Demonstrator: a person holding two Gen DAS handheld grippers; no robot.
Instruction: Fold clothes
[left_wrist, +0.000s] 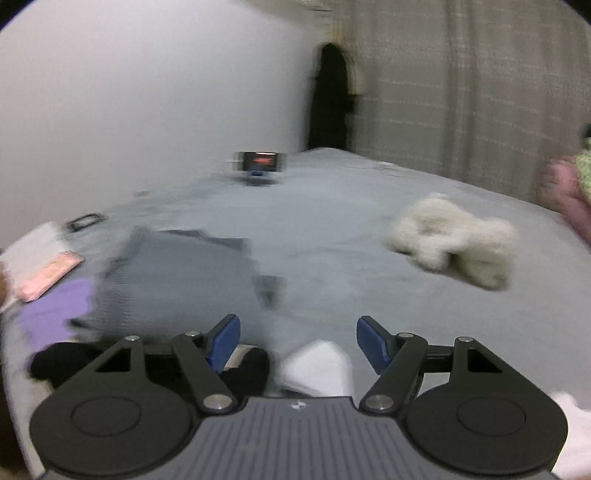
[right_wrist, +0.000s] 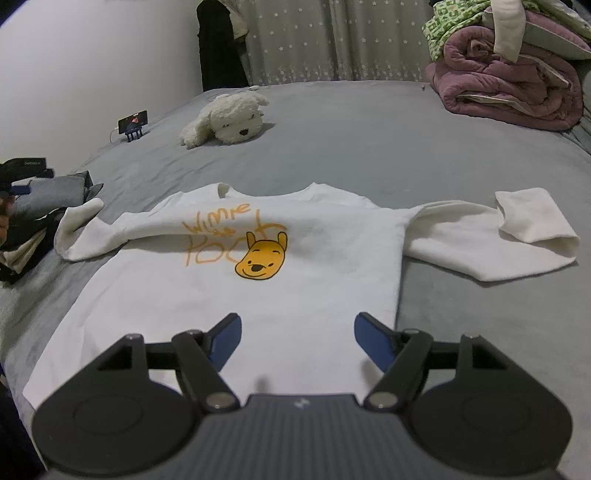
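White long-sleeved cotton sweatshirt with yellow bear print (right_wrist: 236, 280): spread flat, unfolded, centre frame on grey bed (right_wrist: 369, 140); folded dark garments (right_wrist: 40, 206) stacked at left edge; right gripper (right_wrist: 297, 341) and left gripper (left_wrist: 297, 343) jaws spread, empty; folding pending.

Left gripper (left_wrist: 298, 341): black arms, two big round black discs, grey ridged plate in the middle.
Left fingertips (left_wrist: 226, 341): blue pads.
Left screws: shiny silver dots where the arms join.
Left mark: small white logo on the grey plate.
Right gripper (right_wrist: 297, 341): same black arms, round discs and grey ridged plate.
Right fingertips (right_wrist: 373, 343): blue pads.
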